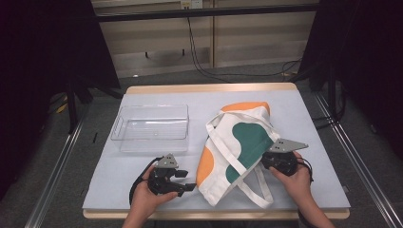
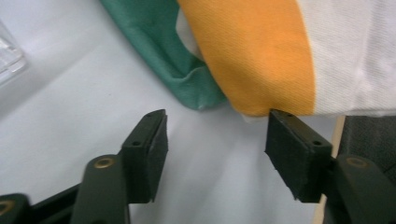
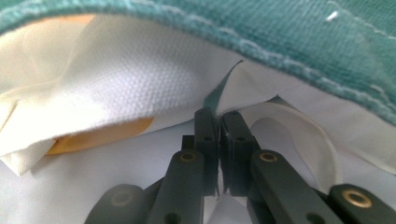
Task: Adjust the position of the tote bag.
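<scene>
Grey tabletop (image 1: pixel 142 166): left gripper (image 1: pixel 186 180) wide apart, right gripper (image 3: pixel 218 122) pinching tote bag (image 1: pixel 242 137) edge

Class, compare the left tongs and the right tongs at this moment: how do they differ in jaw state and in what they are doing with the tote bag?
The left tongs stand open with nothing between the jaws; the right tongs are shut, pinching an edge of the tote bag. The left tongs sit beside the bag's orange corner on the bare mat; the right tongs reach under the bag's green part. Both are black, hand-held and point at the bag.

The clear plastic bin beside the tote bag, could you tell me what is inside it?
The clear plastic bin looks empty; the table shows through its floor. Nothing covers it.
</scene>
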